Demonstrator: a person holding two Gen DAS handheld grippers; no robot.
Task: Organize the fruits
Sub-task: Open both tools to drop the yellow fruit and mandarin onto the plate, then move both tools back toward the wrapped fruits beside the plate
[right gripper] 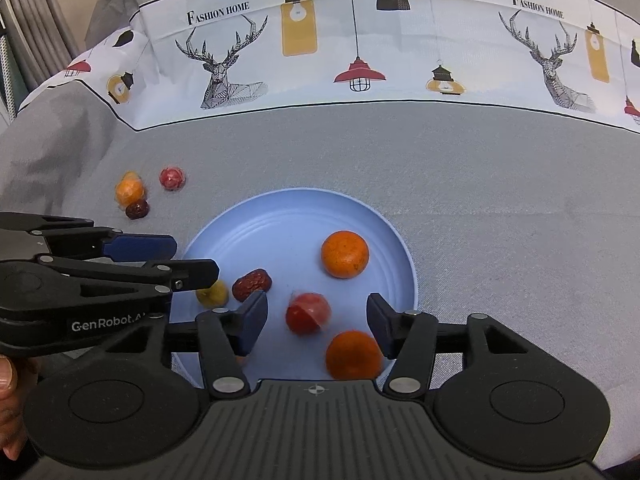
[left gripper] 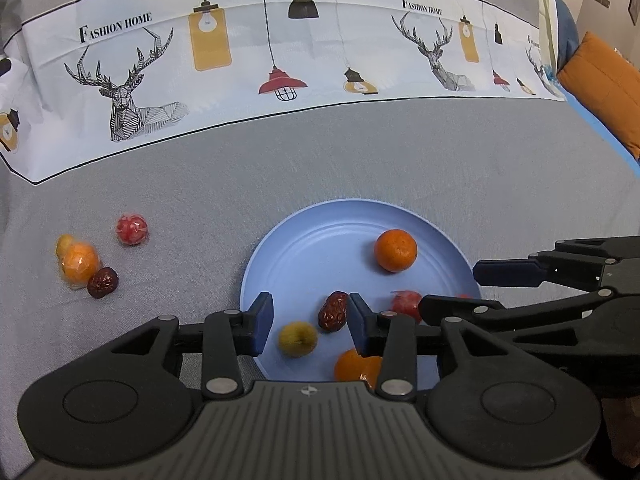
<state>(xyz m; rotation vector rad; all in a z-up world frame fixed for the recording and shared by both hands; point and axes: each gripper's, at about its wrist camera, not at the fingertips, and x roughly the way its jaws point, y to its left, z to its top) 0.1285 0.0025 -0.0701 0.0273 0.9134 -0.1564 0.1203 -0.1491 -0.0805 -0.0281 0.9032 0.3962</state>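
Note:
A blue plate (left gripper: 312, 240) (right gripper: 264, 232) lies on the grey cloth. It holds an orange (left gripper: 395, 250) (right gripper: 344, 254), a second orange (left gripper: 354, 364) (right gripper: 353, 354), a red wrapped fruit (left gripper: 405, 304) (right gripper: 308, 313), a brown date (left gripper: 333, 311) (right gripper: 252, 284) and a yellow-green fruit (left gripper: 298, 339) (right gripper: 213, 294). My left gripper (left gripper: 310, 322) is open above the plate's near left side, with the yellow-green fruit below the gap. My right gripper (right gripper: 317, 322) is open over the red fruit. Left of the plate lie a wrapped orange (left gripper: 79, 263) (right gripper: 129, 192), a date (left gripper: 103, 282) (right gripper: 137, 210) and a red wrapped fruit (left gripper: 132, 229) (right gripper: 172, 178).
A small yellow fruit (left gripper: 63, 243) sits behind the wrapped orange. A white printed cloth band (left gripper: 280, 52) (right gripper: 360, 40) runs across the back. An orange cushion (left gripper: 608, 92) lies at the far right. A curtain (right gripper: 24, 40) hangs at the far left.

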